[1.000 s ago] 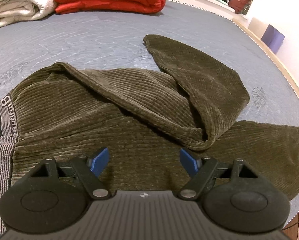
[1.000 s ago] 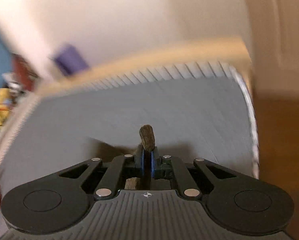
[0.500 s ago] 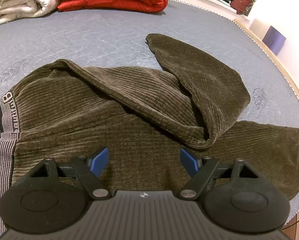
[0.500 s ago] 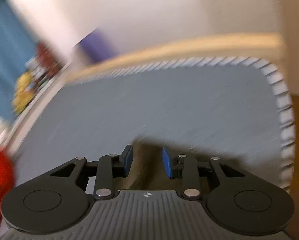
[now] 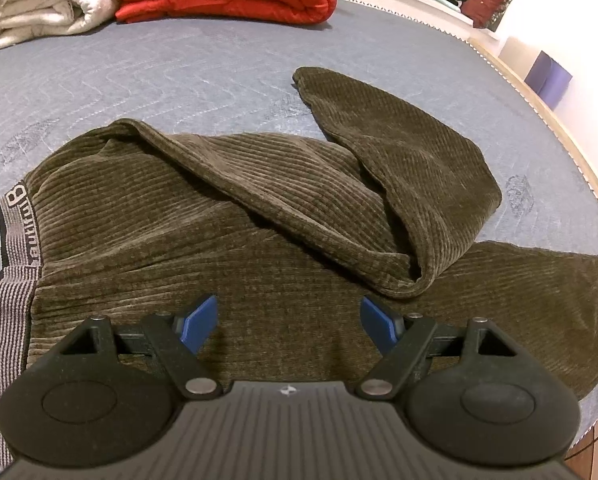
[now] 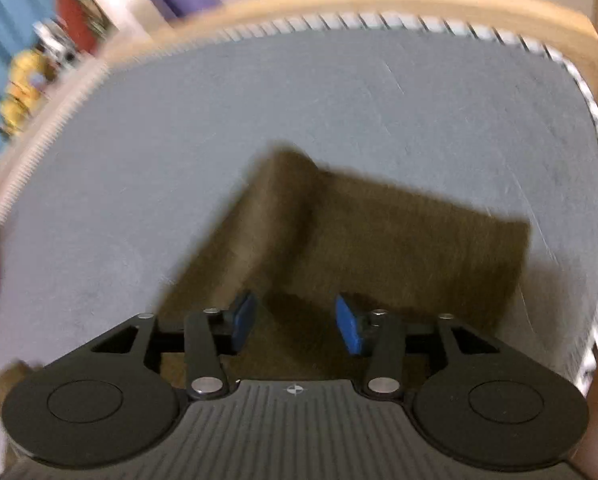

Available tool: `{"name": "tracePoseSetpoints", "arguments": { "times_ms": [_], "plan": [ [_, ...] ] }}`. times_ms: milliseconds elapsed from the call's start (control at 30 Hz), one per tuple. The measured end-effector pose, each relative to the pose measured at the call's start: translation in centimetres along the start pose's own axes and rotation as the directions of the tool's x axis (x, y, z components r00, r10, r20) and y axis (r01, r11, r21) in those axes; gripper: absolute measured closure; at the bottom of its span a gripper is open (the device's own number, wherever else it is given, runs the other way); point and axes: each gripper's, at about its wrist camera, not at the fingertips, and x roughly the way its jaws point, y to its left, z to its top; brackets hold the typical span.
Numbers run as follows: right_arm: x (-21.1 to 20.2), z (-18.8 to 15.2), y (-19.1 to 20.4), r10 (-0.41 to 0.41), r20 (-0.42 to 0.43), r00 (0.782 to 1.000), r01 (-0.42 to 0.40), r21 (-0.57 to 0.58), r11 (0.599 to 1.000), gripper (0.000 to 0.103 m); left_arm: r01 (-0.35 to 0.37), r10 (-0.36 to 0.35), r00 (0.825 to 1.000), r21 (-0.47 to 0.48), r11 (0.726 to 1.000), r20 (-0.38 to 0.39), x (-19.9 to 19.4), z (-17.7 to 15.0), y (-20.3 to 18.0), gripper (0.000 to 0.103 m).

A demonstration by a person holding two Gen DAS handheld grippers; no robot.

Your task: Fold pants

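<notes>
Left gripper (image 5: 289, 318), right gripper (image 6: 295, 322): black linkage arms, silver pivot screws, blue pads, ribbed grey housing, round discs

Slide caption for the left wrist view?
Open left gripper over olive corduroy pants, one leg flopped back, on a grey mattress.

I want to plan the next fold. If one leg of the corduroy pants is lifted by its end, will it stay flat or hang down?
The pants will probably hang limp: one leg already lies doubled over in soft curves. The thick ribbed cloth likely grips the mattress, so it should drag rather than slide.
</notes>
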Motion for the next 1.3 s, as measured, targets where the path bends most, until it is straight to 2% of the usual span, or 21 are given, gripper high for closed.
{"name": "tracePoseSetpoints", "arguments": {
  "times_ms": [33, 167, 267, 433, 500, 567, 600, 667, 733, 833, 933, 1033, 1067, 1133, 1200, 1300],
  "plan": [
    [0.6, 0.1, -0.1, -0.007, -0.002, 1.0, 0.007, 0.014, 1.0, 0.055, -0.001, 0.001, 1.0, -0.001, 1.0, 0.0, 0.0, 0.0, 0.1, 0.02],
    [-0.7, 0.5, 1.6, -0.034, 0.082, 0.996, 0.035, -0.011, 0.999, 0.054, -0.007, 0.007, 1.0, -0.007, 1.0, 0.0, -0.2, -0.1, 0.6, 0.02],
    [-1.9, 0.4, 2.7, 0.023, 0.12, 0.993, -0.019, -0.033, 0.999, 0.054, -0.009, 0.009, 1.0, -0.009, 1.0, 0.003, -0.3, -0.1, 0.8, 0.02],
    [-5.9, -1.2, 5.2, 0.151, 0.179, 0.972, -0.122, -0.166, 0.979, 0.054, -0.02, 0.021, 1.0, -0.02, 1.0, 0.018, -0.6, -0.2, 1.2, 0.022],
    [-6.8, -1.6, 6.7, 0.204, 0.198, 0.959, -0.155, -0.236, 0.959, 0.054, -0.026, 0.027, 0.999, -0.031, 0.999, 0.038, -0.9, -0.1, 1.5, 0.043],
    [-8.2, -2.6, 8.8, 0.26, 0.209, 0.943, -0.189, -0.307, 0.933, 0.054, -0.014, 0.017, 0.998, -0.053, 0.998, 0.061, -1.3, 0.1, 2.0, 0.091],
    [-8.8, -3.0, 10.0, 0.288, 0.211, 0.934, -0.207, -0.34, 0.917, 0.054, -0.009, 0.014, 0.997, -0.061, 0.998, 0.075, -1.5, 0.3, 2.1, 0.098],
    [-9.9, -4.0, 11.5, 0.349, 0.192, 0.917, -0.257, -0.383, 0.887, 0.064, -0.011, 0.019, 0.993, -0.076, 0.997, 0.113, -2.4, 0.8, 2.4, 0.1],
    [-11.1, -5.5, 12.9, 0.42, 0.154, 0.895, -0.33, -0.407, 0.852, 0.072, 0.004, 0.01, 0.994, -0.123, 0.992, 0.112, -3.0, 1.6, 2.6, 0.1],
    [-12.7, -6.9, 15.8, 0.502, 0.089, 0.86, -0.419, -0.437, 0.796, 0.075, 0.068, -0.048, 0.994, -0.204, 0.977, 0.101, -3.9, 3.5, 2.5, 0.1],
    [-13.9, -8.9, 19.1, 0.566, 0.011, 0.824, -0.49, -0.488, 0.723, 0.075, 0.101, -0.076, 0.987, -0.18, 0.978, 0.144, -4.7, 5.6, 0.7, 0.1],
    [-14.7, -11.3, 22.0, 0.593, -0.074, 0.802, -0.536, -0.53, 0.658, 0.074, 0.116, -0.089, 0.978, -0.139, 0.983, 0.189, -4.0, 5.9, -0.8, 0.097],
    [-14.7, -12.0, 22.9, 0.599, -0.115, 0.793, -0.557, -0.536, 0.634, 0.072, 0.111, -0.088, 0.98, -0.124, 0.986, 0.18, -3.2, 5.5, -1.1, 0.097],
    [-14.2, -13.7, 24.9, 0.599, -0.215, 0.771, -0.602, -0.555, 0.575, 0.072, 0.088, -0.078, 0.995, -0.169, 0.982, 0.065, -1.0, 5.3, -0.8, 0.096],
    [-13.8, -15.9, 26.6, 0.579, -0.278, 0.767, -0.609, -0.599, 0.519, 0.072, 0.169, -0.161, 0.986, -0.231, 0.958, 0.05, -0.1, 5.5, 0.0, 0.095],
    [-13.0, -19.7, 29.1, 0.524, -0.353, 0.775, -0.593, -0.693, 0.411, 0.071, 0.115, -0.106, 0.993, -0.246, 0.962, 0.051, 0.3, 5.9, 0.6, 0.095]
  ]
}}
